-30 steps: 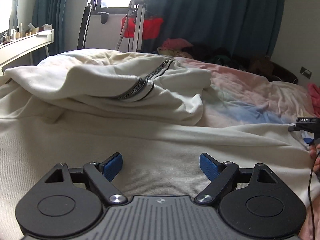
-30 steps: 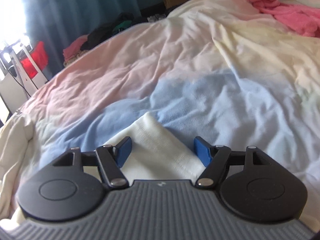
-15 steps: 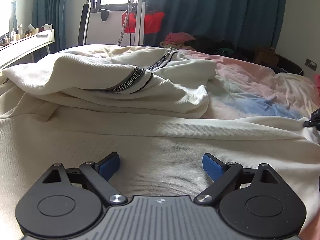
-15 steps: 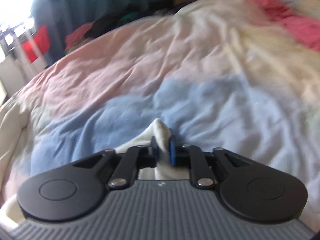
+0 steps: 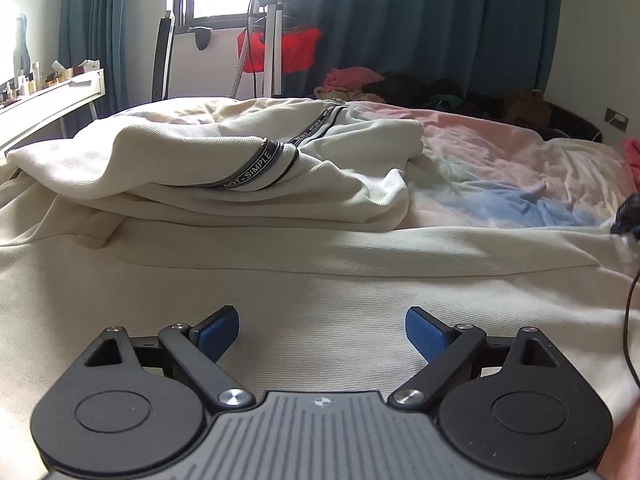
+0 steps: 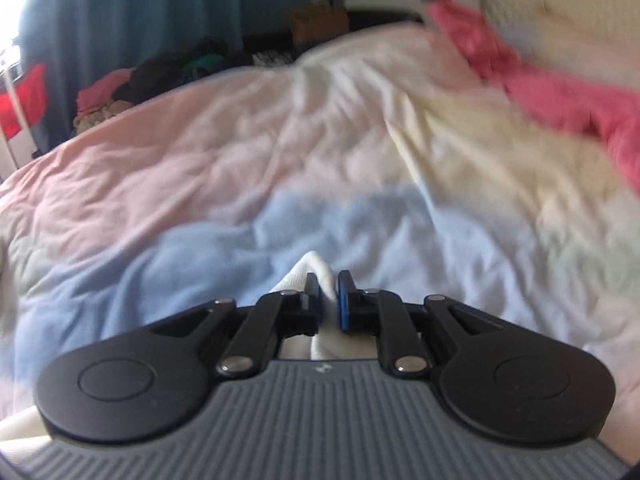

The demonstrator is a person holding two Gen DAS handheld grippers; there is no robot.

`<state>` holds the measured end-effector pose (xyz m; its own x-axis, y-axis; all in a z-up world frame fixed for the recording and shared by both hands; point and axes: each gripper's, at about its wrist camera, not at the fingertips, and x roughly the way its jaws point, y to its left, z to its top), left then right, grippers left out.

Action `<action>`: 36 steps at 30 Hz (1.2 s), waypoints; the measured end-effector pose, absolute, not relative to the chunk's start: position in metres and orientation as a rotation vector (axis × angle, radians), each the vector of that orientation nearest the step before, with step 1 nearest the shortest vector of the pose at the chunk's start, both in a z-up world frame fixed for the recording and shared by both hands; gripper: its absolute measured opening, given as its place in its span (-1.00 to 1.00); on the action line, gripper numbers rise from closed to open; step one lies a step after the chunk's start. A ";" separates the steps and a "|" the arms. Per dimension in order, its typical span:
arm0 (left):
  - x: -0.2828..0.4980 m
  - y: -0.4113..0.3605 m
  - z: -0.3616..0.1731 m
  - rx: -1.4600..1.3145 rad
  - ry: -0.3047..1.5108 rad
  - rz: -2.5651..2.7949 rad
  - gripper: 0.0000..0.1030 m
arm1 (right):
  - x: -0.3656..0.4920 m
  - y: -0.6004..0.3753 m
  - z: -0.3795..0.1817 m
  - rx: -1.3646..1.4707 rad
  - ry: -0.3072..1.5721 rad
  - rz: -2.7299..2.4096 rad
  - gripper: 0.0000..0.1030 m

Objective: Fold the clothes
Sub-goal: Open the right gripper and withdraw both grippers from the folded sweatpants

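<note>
The garment (image 5: 280, 280) is cream with a fine ribbed weave, crossed by a black band (image 5: 256, 170) lettered in white. The bed cover (image 6: 280, 160) fades from pale pink through yellow to light blue. Curtains (image 5: 420, 20) are dark teal. The fingers (image 5: 218, 330) carry blue pads on black arms.

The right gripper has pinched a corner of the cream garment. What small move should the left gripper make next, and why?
Probably the left gripper should lower and close on the cream garment. It is open above flat cloth, holding nothing, while the right gripper pinches a bunched corner over the pastel bedcover, its jaws having just eased slightly. A fold likely needs both ends held.
</note>
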<state>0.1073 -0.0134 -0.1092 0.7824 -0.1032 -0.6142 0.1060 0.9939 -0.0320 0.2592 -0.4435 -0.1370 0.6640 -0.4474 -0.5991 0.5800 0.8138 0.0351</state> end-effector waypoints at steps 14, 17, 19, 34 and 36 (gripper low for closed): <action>0.075 -0.010 -0.083 0.048 0.540 -0.093 0.78 | 0.181 -0.362 -0.051 0.254 0.444 -0.311 0.53; 0.061 -0.006 -0.071 0.041 0.512 -0.090 0.78 | 0.161 -0.334 -0.039 0.261 0.419 -0.227 0.53; 0.052 -0.003 -0.063 0.034 0.492 -0.088 0.78 | 0.147 -0.317 -0.038 0.257 0.412 -0.173 0.53; 0.030 0.007 -0.039 0.002 0.397 -0.105 0.85 | 0.118 -0.242 -0.072 0.254 0.423 0.026 0.52; 0.032 0.009 -0.038 -0.007 0.396 -0.108 0.85 | 0.119 -0.241 -0.074 0.269 0.420 0.035 0.52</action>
<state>0.0321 0.0086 -0.0378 0.9169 -0.1062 -0.3848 0.1034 0.9942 -0.0279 0.1191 -0.2407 -0.0743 0.9130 0.0889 -0.3982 0.0218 0.9640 0.2652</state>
